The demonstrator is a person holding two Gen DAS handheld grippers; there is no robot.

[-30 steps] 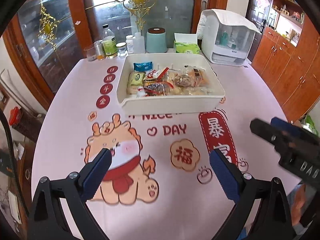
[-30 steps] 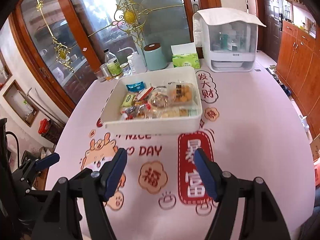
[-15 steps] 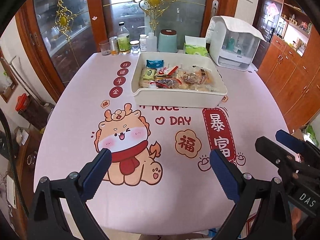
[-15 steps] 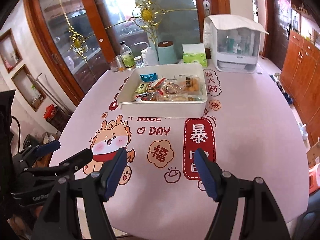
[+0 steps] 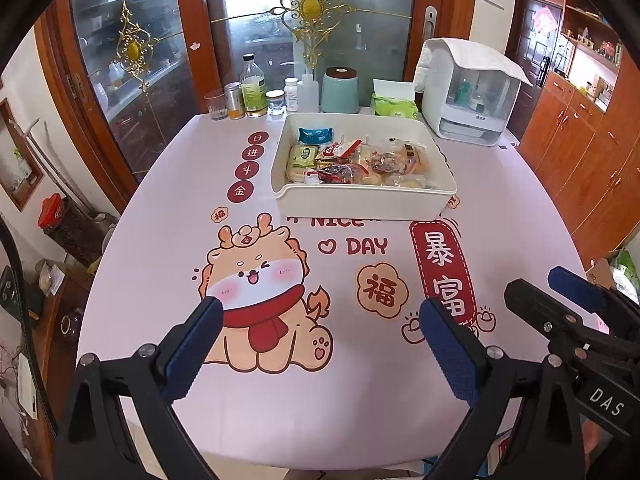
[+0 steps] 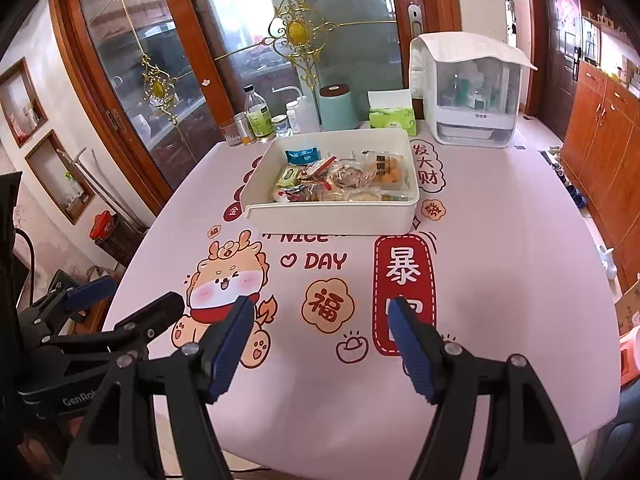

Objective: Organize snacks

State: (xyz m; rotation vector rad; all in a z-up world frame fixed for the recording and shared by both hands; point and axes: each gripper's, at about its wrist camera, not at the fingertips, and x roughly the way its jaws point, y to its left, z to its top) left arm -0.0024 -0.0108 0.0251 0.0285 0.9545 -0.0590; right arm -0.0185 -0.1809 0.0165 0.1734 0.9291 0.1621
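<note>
A white rectangular bin (image 5: pixel 360 200) (image 6: pixel 332 216) stands at the far middle of the pink printed table and holds several wrapped snacks (image 5: pixel 352 162) (image 6: pixel 340 178). My left gripper (image 5: pixel 320 320) is open and empty, well back from the bin over the table's near part. My right gripper (image 6: pixel 320 320) is open and empty too, at about the same distance. The right gripper shows at the right of the left wrist view (image 5: pixel 560 300). The left gripper shows at the left of the right wrist view (image 6: pixel 120 300).
Bottles and jars (image 5: pixel 256 96), a teal canister (image 5: pixel 340 90), a green tissue pack (image 5: pixel 394 104) and a white appliance (image 5: pixel 472 92) line the far table edge before glass doors. Wooden cabinets (image 5: pixel 580 152) stand on the right. Floor clutter (image 5: pixel 60 220) lies to the left.
Both grippers have pulled back and up from the bin, so the bin looks smaller and more of the table shows. Both stay open and empty.
</note>
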